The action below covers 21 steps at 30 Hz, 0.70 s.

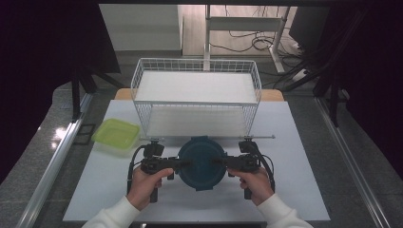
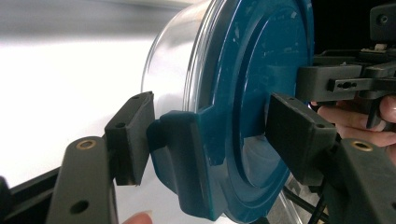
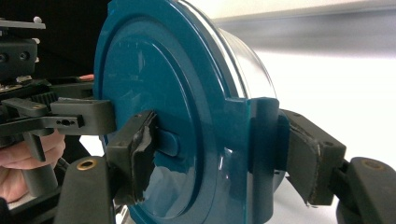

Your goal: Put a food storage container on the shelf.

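The round clear plastic container with the teal clip-on lid (image 1: 201, 163) was gripped from both sides near the front edge of the white desk (image 1: 294, 190), the left tool (image 1: 183, 164) and the right tool (image 1: 219, 162) each clamped on a lid latch; the pick-up was judged done, and placing it, perhaps into the white wire basket (image 1: 196, 95) beyond, was left. The pads' (image 2: 133, 135) bite on the latches and the clear wall were given by the gripper views, whereas the basket and the lime-green square plastic lid (image 1: 117, 133) at the far left were given by the high view.
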Available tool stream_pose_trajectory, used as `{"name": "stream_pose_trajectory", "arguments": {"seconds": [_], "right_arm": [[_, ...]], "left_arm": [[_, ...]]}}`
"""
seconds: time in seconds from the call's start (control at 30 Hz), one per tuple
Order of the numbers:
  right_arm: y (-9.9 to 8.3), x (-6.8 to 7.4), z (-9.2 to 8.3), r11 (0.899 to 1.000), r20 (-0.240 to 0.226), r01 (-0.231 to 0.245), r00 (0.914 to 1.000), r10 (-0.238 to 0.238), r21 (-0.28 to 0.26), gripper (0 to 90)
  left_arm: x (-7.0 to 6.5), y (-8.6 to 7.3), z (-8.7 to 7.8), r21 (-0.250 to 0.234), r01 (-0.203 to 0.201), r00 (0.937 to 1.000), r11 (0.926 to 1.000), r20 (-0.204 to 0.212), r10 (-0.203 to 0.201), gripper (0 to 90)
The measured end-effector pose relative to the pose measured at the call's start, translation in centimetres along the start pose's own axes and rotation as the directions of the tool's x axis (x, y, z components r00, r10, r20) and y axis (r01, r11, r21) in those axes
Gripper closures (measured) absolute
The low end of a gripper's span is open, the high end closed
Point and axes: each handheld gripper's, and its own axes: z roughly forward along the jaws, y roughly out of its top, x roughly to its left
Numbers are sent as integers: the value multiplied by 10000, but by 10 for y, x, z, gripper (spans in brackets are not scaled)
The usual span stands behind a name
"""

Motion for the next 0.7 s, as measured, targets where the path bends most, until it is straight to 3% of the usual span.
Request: {"name": "stream_pose_trajectory", "arguments": {"seconds": [0.7], "right_arm": [[55,19,-16,9980,-104,249,9996,-256,-580,316]], "left_arm": [[-17,62,-22,-371,-593,9982,9975,-147,588,347]]}}
